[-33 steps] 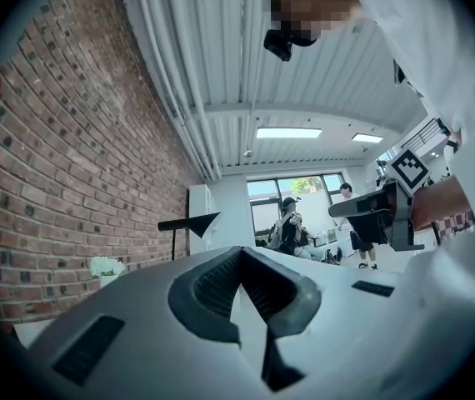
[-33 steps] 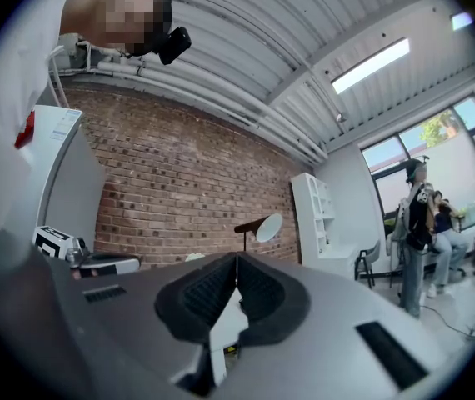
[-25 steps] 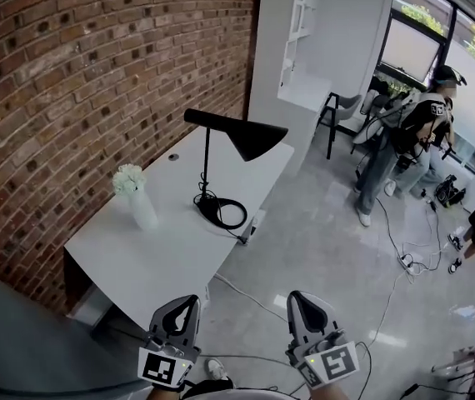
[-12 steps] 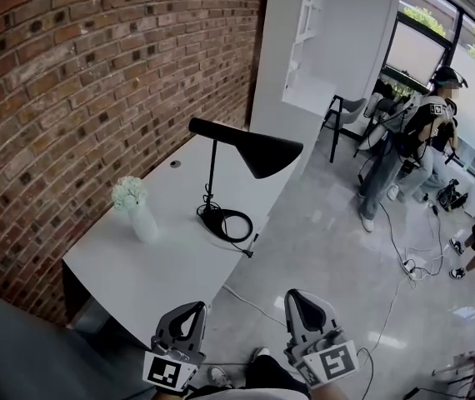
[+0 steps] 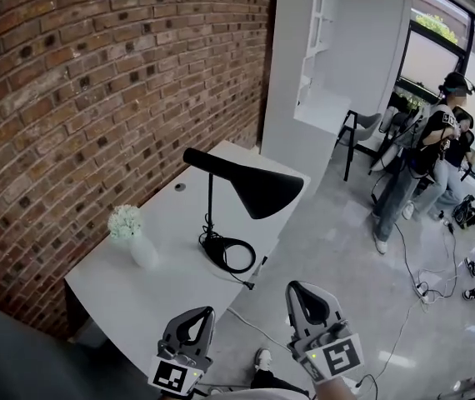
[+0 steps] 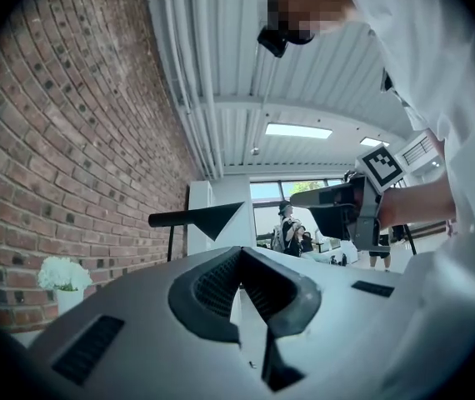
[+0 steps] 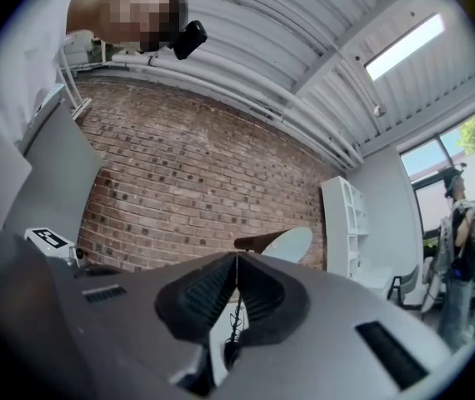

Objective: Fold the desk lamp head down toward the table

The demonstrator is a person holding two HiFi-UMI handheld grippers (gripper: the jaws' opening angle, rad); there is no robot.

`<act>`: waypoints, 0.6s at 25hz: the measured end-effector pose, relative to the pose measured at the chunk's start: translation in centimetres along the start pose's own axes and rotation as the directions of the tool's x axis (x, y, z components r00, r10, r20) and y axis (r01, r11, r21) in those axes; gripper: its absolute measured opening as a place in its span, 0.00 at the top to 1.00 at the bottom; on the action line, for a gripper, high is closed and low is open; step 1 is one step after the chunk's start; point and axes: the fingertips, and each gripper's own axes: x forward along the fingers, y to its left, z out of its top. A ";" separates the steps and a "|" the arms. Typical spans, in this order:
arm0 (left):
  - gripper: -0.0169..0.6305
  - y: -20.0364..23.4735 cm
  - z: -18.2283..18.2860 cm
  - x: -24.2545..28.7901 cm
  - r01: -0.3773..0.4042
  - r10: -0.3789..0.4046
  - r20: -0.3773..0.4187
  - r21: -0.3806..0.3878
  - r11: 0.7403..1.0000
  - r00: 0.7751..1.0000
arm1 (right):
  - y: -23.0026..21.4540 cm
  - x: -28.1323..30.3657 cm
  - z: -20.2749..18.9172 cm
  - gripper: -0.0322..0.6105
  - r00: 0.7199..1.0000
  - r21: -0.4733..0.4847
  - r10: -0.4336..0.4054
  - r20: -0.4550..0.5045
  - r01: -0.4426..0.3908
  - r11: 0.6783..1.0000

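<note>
A black desk lamp stands on the white table [image 5: 150,286], its cone head [image 5: 258,192] held out level on a thin stem [image 5: 210,211] above a round base [image 5: 221,247] with a coiled cord. My left gripper [image 5: 207,310] and right gripper [image 5: 292,286] hover low in the head view, short of the table's near edge, both shut and empty. The left gripper view has the lamp head [image 6: 208,219] beyond the shut left gripper [image 6: 240,250]. In the right gripper view the lamp head [image 7: 281,242] shows just over the shut right gripper [image 7: 237,257].
A white vase of white flowers [image 5: 131,236] stands on the table left of the lamp. A brick wall [image 5: 79,98] runs behind it, and a white shelf unit [image 5: 321,65] stands at its far end. People [image 5: 425,157], a chair [image 5: 362,132] and floor cables [image 5: 412,282] are at right.
Both grippers have come nearer the table, and the lamp looks larger and closer. The lamp itself has kept its pose, and both grippers stay shut.
</note>
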 end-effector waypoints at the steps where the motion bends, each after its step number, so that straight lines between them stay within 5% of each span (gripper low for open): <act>1: 0.96 0.0 0.0 1.0 -0.004 0.004 -0.003 0.007 1.000 1.000 | -0.8 0.7 0.2 0.92 1.000 -0.018 0.015 0.000 -0.015 1.000; 15: 0.96 2.2 -1.0 11.0 -0.147 0.147 0.005 0.038 0.988 0.989 | -10.0 8.0 0.2 0.92 0.993 -0.073 0.121 0.016 -0.119 0.990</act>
